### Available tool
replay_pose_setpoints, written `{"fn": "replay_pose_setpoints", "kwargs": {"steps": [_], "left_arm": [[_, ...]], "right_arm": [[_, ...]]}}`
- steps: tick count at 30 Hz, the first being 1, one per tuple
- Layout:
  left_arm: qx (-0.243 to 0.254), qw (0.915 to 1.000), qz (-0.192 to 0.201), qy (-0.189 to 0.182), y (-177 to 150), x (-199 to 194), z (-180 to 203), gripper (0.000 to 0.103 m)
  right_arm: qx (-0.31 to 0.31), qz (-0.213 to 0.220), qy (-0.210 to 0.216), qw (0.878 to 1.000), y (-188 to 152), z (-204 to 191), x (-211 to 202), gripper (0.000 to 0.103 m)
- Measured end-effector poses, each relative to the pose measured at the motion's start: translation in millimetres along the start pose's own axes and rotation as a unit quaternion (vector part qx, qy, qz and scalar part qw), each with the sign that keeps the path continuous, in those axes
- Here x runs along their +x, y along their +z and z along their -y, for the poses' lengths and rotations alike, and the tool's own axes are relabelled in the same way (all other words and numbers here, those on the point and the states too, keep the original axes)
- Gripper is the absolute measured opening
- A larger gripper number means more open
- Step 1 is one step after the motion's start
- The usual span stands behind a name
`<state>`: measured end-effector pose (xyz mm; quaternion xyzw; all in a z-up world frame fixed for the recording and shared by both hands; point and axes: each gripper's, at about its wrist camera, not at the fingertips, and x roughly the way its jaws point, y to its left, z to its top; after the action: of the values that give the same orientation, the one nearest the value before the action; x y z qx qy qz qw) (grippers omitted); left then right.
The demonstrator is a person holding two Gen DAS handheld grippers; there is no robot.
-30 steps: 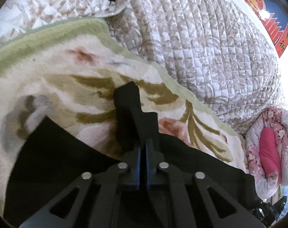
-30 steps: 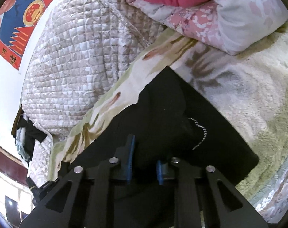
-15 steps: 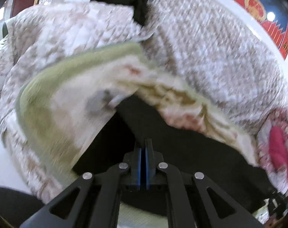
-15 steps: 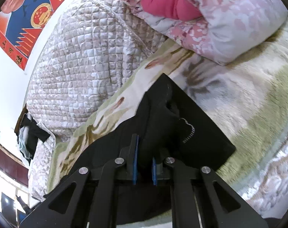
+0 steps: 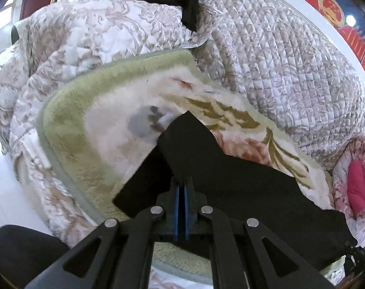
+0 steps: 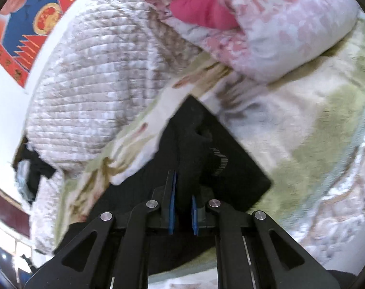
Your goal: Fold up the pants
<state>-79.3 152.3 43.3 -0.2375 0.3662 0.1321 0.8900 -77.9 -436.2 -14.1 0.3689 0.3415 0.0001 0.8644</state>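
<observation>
Pinching black pants [image 5: 230, 180], left gripper [image 5: 181, 192] (pressed together), right gripper [image 6: 181, 202] likewise, blanket [image 5: 98, 125] beneath.

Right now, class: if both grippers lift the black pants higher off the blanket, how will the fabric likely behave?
The black pants look floppy: they bunch between the right gripper fingers. Probably light, since the left gripper holds an edge by a thin pinch. The unheld middle would likely sag onto the blanket.

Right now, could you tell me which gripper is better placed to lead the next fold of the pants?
Probably neither: left gripper and right gripper are each shut on the black pants, so both should move together.
</observation>
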Motion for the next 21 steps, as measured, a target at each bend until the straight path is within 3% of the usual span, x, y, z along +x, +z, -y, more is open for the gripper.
{"fn": "replay_pose_setpoints", "kwargs": {"steps": [2, 5, 8, 11, 14, 18, 21], "left_arm": [[-0.004, 0.9999, -0.012, 0.009, 0, 7, -6, 0.005], [-0.019, 0.9993, -0.031, 0.002, 0, 14, -14, 0.004], [-0.007, 0.9995, -0.03, 0.009, -1, 13, -12, 0.004], [0.004, 0.9981, -0.054, 0.029, -8, 20, -13, 0.005], [0.011, 0.9967, -0.063, 0.05, -13, 17, -13, 0.009], [0.006, 0.9943, -0.01, 0.106, -3, -8, -20, 0.009], [0.025, 0.9949, 0.02, 0.096, 8, -18, -10, 0.009]], "right_arm": [[0.028, -0.021, -0.006, 0.999, -4, 11, 4, 0.01], [0.013, -0.012, 0.004, 1.0, -1, 1, -6, 0.01], [-0.002, -0.016, -0.024, 1.0, 2, -1, -2, 0.01], [0.019, -0.043, -0.046, 0.998, -3, 10, 8, 0.012], [0.01, -0.007, -0.064, 0.998, -4, 6, -10, 0.02], [-0.018, 0.086, -0.103, 0.991, 4, -4, -49, 0.03], [-0.085, 0.078, -0.082, 0.99, 7, -28, -41, 0.033]]}}
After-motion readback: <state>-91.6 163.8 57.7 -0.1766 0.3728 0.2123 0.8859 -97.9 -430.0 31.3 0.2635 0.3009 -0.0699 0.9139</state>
